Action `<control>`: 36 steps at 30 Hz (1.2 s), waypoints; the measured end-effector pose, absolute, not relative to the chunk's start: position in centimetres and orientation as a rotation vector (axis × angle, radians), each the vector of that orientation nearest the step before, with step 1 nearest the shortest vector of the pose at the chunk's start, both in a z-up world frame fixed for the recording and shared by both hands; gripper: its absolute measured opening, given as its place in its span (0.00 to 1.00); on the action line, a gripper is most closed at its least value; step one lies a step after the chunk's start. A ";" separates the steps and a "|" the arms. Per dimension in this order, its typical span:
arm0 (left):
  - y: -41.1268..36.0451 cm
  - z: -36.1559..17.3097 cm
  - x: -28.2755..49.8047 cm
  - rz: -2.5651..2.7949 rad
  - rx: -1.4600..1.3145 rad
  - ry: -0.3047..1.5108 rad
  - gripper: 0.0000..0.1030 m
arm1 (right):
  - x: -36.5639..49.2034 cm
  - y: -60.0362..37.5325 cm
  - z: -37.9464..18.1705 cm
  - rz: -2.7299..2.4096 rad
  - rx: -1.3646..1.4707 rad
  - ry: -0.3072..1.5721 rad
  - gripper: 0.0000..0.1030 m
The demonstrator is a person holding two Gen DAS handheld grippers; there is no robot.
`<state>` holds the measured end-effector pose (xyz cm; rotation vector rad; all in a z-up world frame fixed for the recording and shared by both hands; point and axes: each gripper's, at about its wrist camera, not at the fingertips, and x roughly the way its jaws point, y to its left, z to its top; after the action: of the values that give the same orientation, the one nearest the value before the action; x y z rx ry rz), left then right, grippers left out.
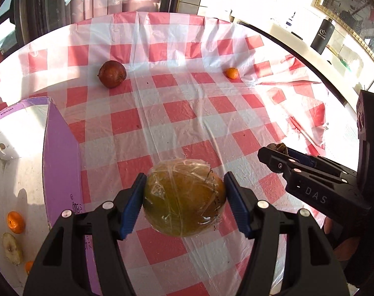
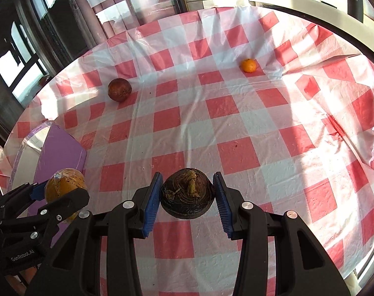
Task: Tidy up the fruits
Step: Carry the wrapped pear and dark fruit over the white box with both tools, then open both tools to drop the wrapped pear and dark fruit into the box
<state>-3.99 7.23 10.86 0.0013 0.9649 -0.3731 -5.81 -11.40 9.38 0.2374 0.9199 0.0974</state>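
The left hand-held gripper (image 1: 184, 202) pinches a plastic-wrapped yellow-green fruit (image 1: 184, 197) between its blue pads (image 1: 131, 207), held above the checked tabletop (image 1: 177, 113). The right hand-held gripper (image 2: 187, 197) clamps a dark, shrivelled round fruit (image 2: 187, 193), dried stem facing the camera. In the left wrist view the right hand-held gripper's side reads "DAS"; in the right wrist view the left one reads "GenRobot.AI".

Just left of the wrapped fruit stands a purple box (image 1: 60, 157) with small unreadable print, holding a tangerine (image 1: 15, 222) and a pale fruit slice (image 1: 11, 248). Far beyond the box lies a reddish-brown fruit (image 1: 112, 74); well to its right lies a small orange (image 1: 232, 73). Off the tabletop stands a black bottle (image 1: 322, 35) with an illegible white logo.
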 end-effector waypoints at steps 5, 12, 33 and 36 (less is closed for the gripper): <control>9.7 12.6 -4.1 -0.365 -0.011 0.914 0.62 | -6.2 -8.9 11.0 0.110 0.218 0.885 0.41; 13.8 14.4 -4.7 -0.341 -0.029 0.856 0.62 | -6.6 -4.5 12.3 0.153 0.178 0.855 0.41; 30.7 12.6 -8.2 -0.065 -0.116 0.910 0.62 | -8.4 13.0 14.2 0.498 -0.085 0.807 0.41; 32.4 11.6 -8.9 -0.026 -0.125 0.944 0.62 | -9.4 15.5 13.9 0.564 -0.160 0.806 0.41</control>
<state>-8.91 32.37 11.62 -0.1250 0.9435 -0.0264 -9.39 15.53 13.90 -0.1604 0.8059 0.5643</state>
